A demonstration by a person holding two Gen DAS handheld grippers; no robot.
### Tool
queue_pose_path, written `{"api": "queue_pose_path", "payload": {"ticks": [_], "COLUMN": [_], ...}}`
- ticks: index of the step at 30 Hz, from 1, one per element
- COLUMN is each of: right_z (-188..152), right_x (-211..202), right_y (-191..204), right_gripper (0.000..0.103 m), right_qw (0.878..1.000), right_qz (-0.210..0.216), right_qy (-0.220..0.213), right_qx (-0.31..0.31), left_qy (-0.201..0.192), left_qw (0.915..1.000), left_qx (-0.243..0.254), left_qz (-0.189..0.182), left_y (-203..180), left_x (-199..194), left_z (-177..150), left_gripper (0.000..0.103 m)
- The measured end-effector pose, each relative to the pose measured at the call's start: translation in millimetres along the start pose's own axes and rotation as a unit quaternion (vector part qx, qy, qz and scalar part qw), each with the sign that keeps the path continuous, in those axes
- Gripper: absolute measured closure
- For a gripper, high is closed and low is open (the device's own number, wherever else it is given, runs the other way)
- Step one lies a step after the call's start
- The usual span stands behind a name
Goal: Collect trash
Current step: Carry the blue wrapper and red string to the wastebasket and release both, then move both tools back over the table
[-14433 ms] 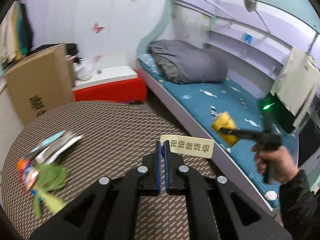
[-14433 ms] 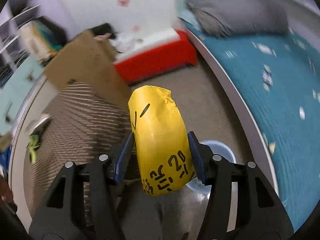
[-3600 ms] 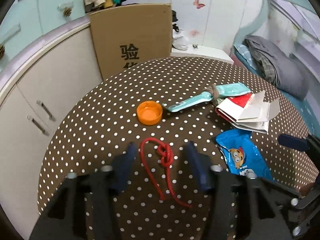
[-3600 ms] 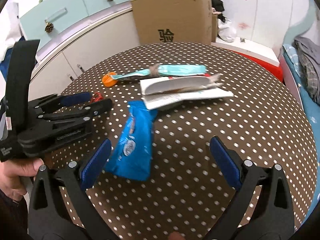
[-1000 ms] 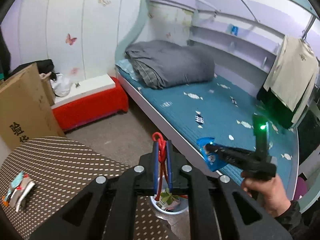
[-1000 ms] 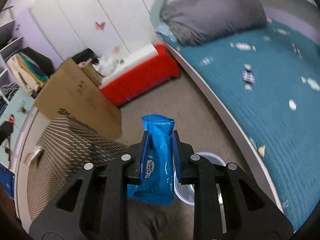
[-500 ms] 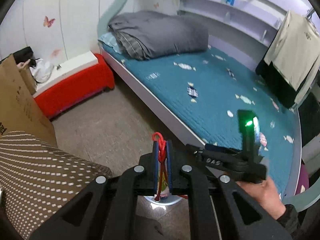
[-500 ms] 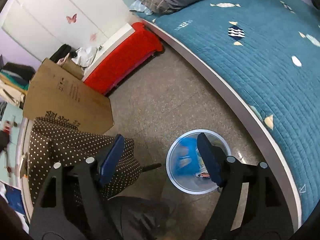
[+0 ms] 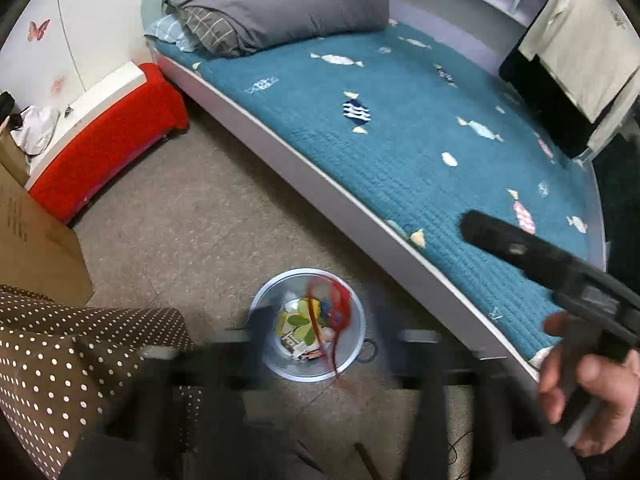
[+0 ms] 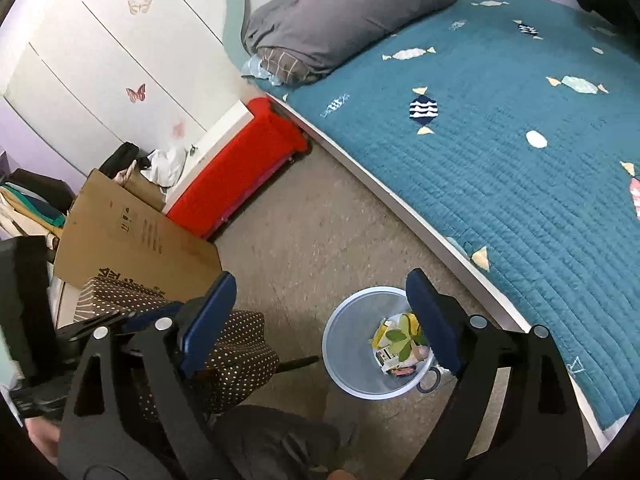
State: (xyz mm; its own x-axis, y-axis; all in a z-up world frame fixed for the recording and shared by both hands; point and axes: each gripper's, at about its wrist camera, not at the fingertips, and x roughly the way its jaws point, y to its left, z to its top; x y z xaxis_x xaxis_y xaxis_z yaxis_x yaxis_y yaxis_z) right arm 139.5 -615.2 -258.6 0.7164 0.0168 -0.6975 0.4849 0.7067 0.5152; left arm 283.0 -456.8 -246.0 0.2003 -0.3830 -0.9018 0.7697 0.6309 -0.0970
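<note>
See-through plastic bin (image 10: 344, 364), soft quilted cloth on bed (image 10: 520, 184), brown cardboard box (image 10: 132, 248), rough speckled floor (image 10: 320, 232), dotted tablecloth (image 9: 60, 344).

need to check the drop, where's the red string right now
In the left wrist view the red string is a blur over the open bin on the floor beside the bed, below the opening left gripper.

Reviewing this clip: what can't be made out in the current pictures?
- Left hand-held gripper: left wrist view, motion blur smears its opening fingers.
- Red string: same view, a streak over the bin; whether it has landed is unclear.
- Trash in the bin: right wrist view, partly behind a fingertip of the opening right hand-held gripper; labels too small.
</note>
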Motion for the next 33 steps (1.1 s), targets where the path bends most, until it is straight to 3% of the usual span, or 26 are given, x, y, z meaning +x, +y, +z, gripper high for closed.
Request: {"api": "queue_pose_path", "payload": {"ticks": [1,9,15,22,33], "right_z": [-0.5,-9.8,-17.7,-26.7,-53.2], "right_x": [-2.4,-16.5,-28.9,-44.8,-54.5], "right_y": [1.1,20.8,48.8,101.4,206.9], "right_gripper": [0.015,0.008,0.006,0.006,0.006], "right_qw": [1.0,1.0,1.0,0.998,0.988], "right_qz": [0.001,0.005,0.004,0.02,0.05], "right_qy": [-0.002,-0.009,-0.014,-0.019,-0.012], "right_qx": [0.0,-0.006,-0.023,-0.06,-0.147], "left_qy": [-0.005,-0.025,-0.069,-0.113,-0.198], "left_qw": [1.0,0.9987,0.9956,0.9896,0.9708], "left_qx": [-0.005,-0.036,-0.052,-0.08,-0.116], "left_qz": [0.007,0.026,0.037,0.039,0.07], "left_y": [2.2,21.3,32.2,48.9,96.6], "left_x": [-1.8,-34.2,-80.2,-131.2,-221.2], "left_z": [0.0,-5.7,-21.4,-47.7,-108.0], "left_gripper": [0.016,0.013,0.013,0.011,0.01]}}
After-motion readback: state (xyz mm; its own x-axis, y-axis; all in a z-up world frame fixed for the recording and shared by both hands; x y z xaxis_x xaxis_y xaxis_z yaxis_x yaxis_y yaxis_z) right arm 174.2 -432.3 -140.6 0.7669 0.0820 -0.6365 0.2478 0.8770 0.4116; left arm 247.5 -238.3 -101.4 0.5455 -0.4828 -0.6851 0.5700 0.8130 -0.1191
